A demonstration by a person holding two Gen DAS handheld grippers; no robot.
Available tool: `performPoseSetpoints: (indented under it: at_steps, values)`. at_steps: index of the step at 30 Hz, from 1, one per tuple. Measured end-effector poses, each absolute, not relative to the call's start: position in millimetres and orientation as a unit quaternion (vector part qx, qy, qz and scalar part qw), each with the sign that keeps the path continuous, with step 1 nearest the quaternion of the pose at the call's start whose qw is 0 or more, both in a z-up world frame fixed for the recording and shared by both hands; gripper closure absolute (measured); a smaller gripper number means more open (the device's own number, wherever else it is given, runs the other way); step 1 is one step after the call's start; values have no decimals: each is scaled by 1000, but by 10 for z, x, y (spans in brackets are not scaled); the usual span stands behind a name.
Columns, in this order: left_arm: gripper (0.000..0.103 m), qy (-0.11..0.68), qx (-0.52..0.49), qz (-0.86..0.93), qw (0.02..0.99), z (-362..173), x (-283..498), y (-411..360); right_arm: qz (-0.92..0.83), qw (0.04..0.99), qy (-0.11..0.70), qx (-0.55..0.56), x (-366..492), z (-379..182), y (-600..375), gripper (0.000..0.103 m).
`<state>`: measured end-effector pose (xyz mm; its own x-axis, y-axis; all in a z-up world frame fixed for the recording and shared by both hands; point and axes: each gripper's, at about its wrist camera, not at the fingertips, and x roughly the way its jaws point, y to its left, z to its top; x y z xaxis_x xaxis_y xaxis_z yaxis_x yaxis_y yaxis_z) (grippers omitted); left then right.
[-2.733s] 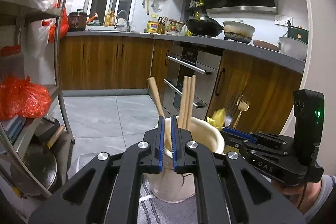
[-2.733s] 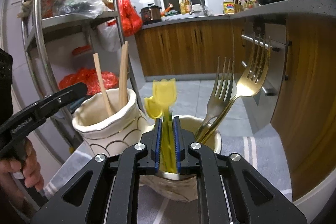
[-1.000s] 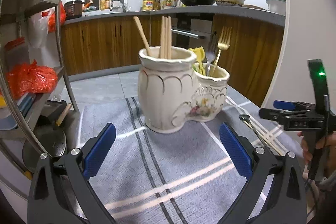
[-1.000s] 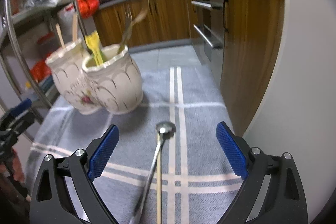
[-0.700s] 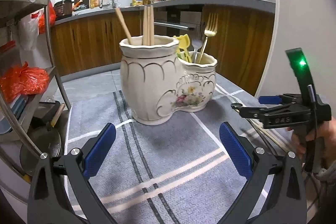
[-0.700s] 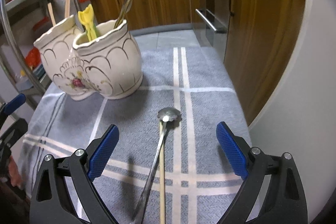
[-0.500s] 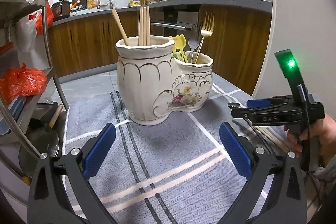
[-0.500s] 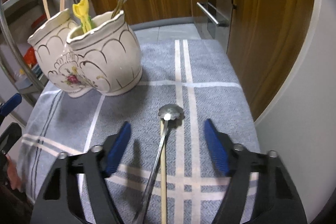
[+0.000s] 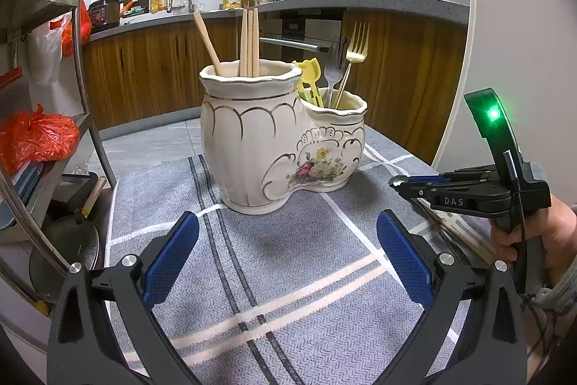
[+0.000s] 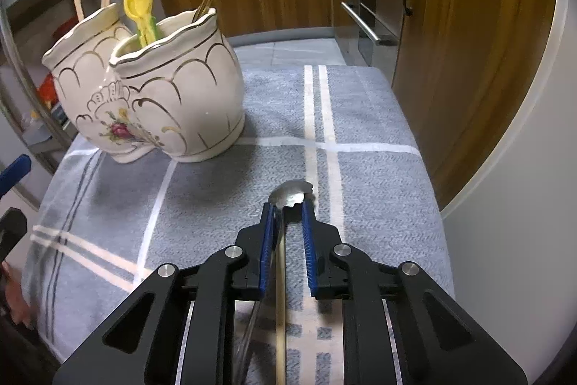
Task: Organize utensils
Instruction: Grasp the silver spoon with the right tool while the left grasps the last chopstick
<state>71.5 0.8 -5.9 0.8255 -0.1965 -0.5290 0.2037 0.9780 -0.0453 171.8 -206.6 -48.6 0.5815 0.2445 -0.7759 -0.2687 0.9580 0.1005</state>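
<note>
Your right gripper (image 10: 288,217) straddles the spoon (image 10: 291,196) on the cloth; your left gripper (image 9: 286,257) hangs empty, spread wide.

Right blue pads (image 10: 267,240) sit narrowed on either side of the spoon's handle and a wooden chopstick (image 10: 280,305) lying alongside; a gap shows, so contact is hard to judge, though they look not quite clamped. The spoon's bowl pokes out just past the fingertips at 12 o'clock. The double ceramic holder (image 10: 151,96) stands at 10 o'clock on the grey striped cloth (image 10: 360,175), apart from the spoon. It holds forks (image 9: 355,60), yellow picks (image 9: 310,78) and chopsticks (image 9: 249,42).
</note>
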Motion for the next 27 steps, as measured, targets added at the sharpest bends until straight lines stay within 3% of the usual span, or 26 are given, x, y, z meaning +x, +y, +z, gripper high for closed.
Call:
performPoseSetpoints:
  at_steps: [3, 16, 27]
  values:
    - [6, 277, 5, -104, 955, -60, 714, 9, 151, 890, 431, -7, 1720, -484, -2071, 98]
    - [6, 287, 5, -109, 952, -78, 747, -19, 171, 911, 375, 7, 1550, -166, -2120, 99]
    - [6, 295, 37, -106, 949, -38, 714, -353, 211, 940, 260, 70, 1119, 446, -2466, 101]
